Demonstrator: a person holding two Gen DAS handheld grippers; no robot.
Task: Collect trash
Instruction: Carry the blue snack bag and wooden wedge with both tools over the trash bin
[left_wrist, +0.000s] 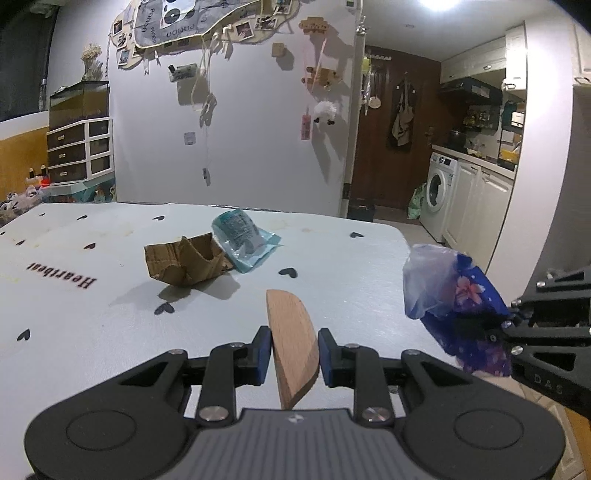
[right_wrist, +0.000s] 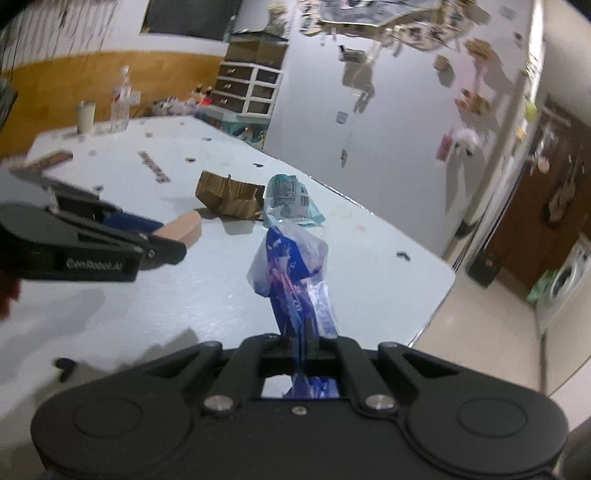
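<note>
The left tongs (left_wrist: 290, 354) pinch a wooden piece (left_wrist: 293, 343); the right tongs (right_wrist: 308, 341) are pressed together on a blue plastic wrapper (right_wrist: 291, 273). Remaining trash, torn cardboard (left_wrist: 184, 264) touching a teal packet (left_wrist: 243, 236), lies on the worktop (left_wrist: 92, 332) ahead, probably nearer the left tongs.
</note>
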